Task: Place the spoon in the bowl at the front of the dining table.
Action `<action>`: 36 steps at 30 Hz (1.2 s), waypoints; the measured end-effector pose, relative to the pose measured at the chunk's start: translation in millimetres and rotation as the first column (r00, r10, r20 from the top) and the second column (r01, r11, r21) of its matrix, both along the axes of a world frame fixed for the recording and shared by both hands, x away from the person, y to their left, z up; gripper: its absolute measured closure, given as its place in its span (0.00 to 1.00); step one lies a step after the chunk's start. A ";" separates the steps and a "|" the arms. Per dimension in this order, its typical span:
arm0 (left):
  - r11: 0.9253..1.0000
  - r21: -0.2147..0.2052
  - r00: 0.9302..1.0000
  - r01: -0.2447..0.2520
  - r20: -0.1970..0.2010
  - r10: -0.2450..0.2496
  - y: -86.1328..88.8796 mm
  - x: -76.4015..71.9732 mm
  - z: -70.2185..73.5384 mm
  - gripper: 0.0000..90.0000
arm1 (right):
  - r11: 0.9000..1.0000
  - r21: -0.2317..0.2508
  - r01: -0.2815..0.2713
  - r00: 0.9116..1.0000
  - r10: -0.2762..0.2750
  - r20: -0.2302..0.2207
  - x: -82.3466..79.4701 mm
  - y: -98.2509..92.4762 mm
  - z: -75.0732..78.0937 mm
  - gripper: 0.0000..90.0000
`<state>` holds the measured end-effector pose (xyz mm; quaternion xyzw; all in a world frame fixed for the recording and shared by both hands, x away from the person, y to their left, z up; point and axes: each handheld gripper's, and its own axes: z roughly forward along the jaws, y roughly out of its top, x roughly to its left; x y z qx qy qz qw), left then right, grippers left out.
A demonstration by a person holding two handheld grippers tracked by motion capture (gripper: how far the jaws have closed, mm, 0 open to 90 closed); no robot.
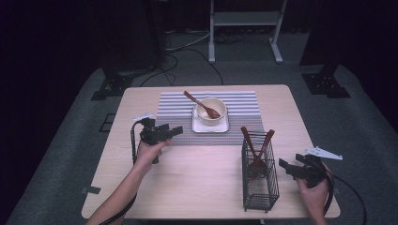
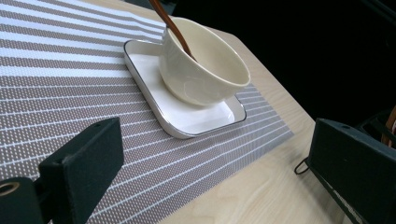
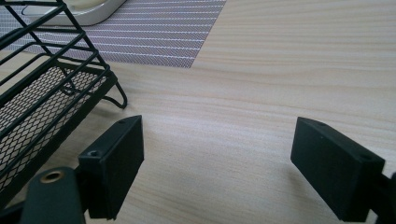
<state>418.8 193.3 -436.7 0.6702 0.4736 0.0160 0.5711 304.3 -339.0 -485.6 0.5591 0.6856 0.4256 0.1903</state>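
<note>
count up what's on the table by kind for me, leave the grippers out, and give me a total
Wooden utensils: 3 (a spoon in the bowl, two in the wire caddy)
Bowl: 1
Square plate: 1
Striped placemat: 1
Black wire caddy: 1
Total: 7

Legible text, labels, brands, numbers, signs: none on any surface in the high view or in either gripper view

Checked, all unmarked: cream bowl, white square plate, striped placemat, black wire utensil basket, wooden utensils
</note>
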 end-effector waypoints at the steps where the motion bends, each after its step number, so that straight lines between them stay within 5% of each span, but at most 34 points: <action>1: 1.000 0.001 1.000 0.007 0.003 -0.007 -0.2 -1.6 -0.3 0.03 | 1.000 0.000 0.000 1.000 0.000 0.000 0.0 0.0 0.0 0.18; 36: 1.000 -0.002 0.999 0.029 0.025 -0.029 9.5 -43.7 -8.1 0.03 | 1.000 -0.007 0.000 1.000 0.000 -0.002 -0.1 0.7 0.0 0.18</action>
